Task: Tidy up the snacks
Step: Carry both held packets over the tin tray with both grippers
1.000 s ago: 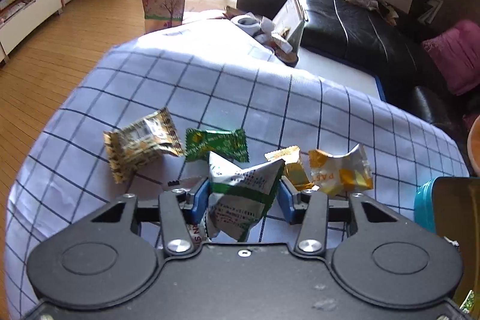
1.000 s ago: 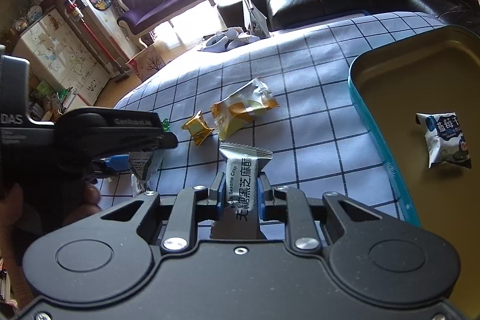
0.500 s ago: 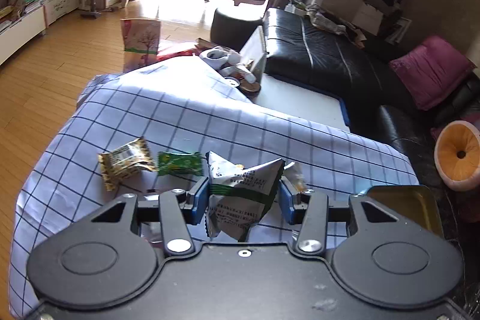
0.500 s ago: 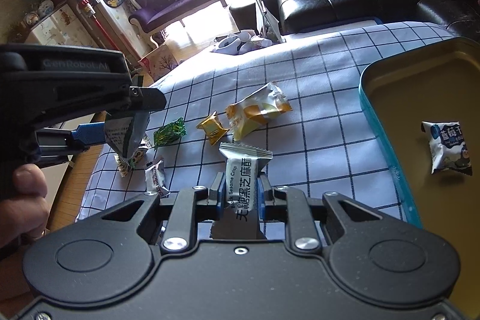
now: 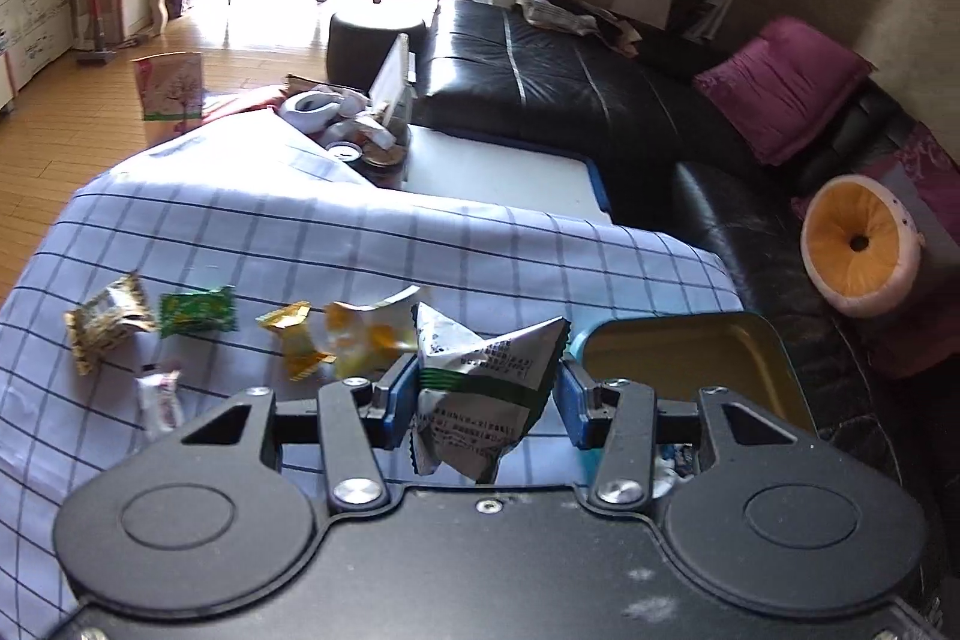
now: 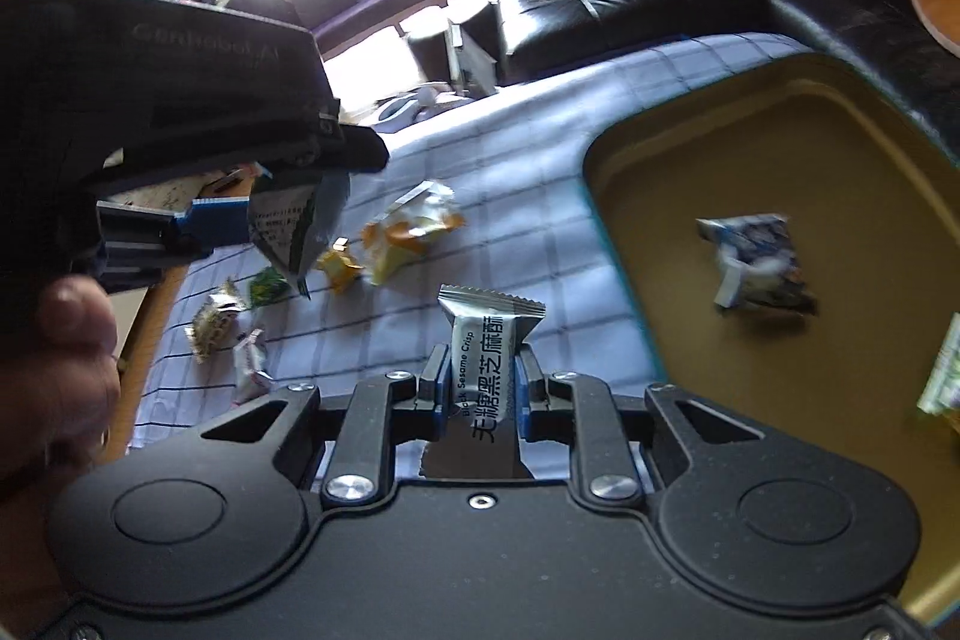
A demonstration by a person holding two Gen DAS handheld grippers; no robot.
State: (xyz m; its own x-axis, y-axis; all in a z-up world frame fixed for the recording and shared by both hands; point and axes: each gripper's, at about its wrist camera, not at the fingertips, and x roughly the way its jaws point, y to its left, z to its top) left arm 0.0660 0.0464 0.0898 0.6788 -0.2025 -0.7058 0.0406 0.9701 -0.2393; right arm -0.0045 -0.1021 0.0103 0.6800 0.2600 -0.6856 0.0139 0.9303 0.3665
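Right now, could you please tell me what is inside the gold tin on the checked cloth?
In the gold tin lies a blue and white snack packet; a greenish packet is cut off by the picture's right edge. The right gripper's body hides the tin's near corner.

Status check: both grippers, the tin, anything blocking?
Left gripper shut on green-and-white packet; right gripper shut on black sesame crisp bar. Gold tin holds blue-and-white packet. Path clear.

Both grippers matte black w/ round discs, silver screws, blue pads; left gripper (image 5: 487, 388), right gripper (image 6: 483, 388). Grey "GenRobot.AI" lettering atop left gripper's body. Bare hand (image 6: 54, 388) below that lettering
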